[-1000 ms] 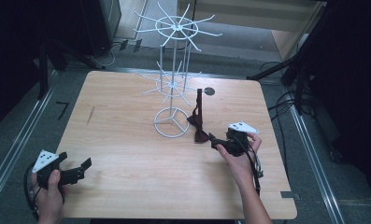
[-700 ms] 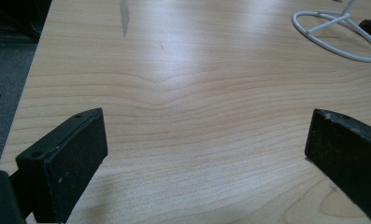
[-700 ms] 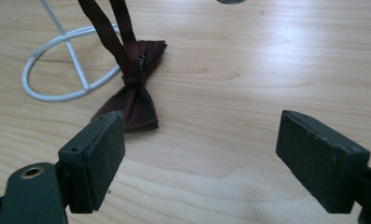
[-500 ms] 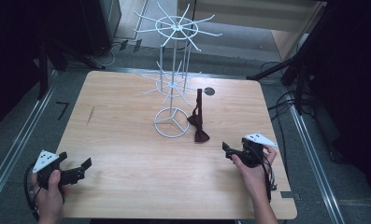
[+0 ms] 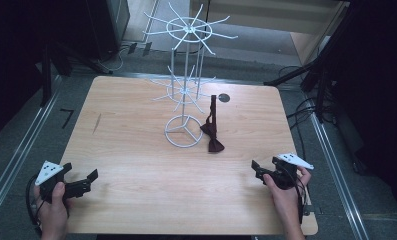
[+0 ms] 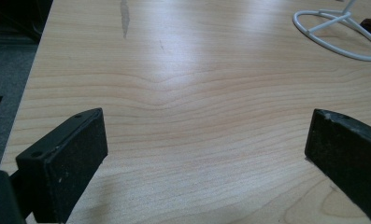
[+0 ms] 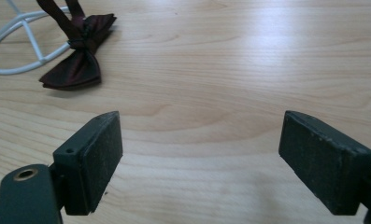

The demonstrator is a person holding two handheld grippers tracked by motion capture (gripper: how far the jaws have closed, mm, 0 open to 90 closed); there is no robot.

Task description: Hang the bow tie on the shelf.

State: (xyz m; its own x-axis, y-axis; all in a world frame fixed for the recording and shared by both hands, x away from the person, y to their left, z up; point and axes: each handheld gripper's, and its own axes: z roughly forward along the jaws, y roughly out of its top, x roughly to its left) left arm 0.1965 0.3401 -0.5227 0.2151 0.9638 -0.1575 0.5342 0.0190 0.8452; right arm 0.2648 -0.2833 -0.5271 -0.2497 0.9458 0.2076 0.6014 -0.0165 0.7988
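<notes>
A dark red bow tie (image 5: 214,143) lies on the table beside the round base of a white wire rack (image 5: 183,131). Its strap runs up to one of the rack's lower arms. My right gripper (image 5: 256,169) sits near the table's front right, well apart from the bow tie (image 7: 75,60). Its jaws have just been opening and stand open (image 7: 199,140), with bare wood between them. My left gripper (image 5: 87,180) rests open at the front left corner, and nothing lies between its jaws (image 6: 206,135).
The rack's two tiers of wire arms (image 5: 188,30) rise over the table's far middle. A small dark round spot (image 5: 224,98) marks the table behind the bow tie. The rack base (image 6: 337,42) shows far ahead of the left gripper. Cables lie on the floor at right.
My right gripper was at the bow tie and has drawn back toward the front right edge of the table. The bow tie stays by the rack. The left gripper has not moved.
</notes>
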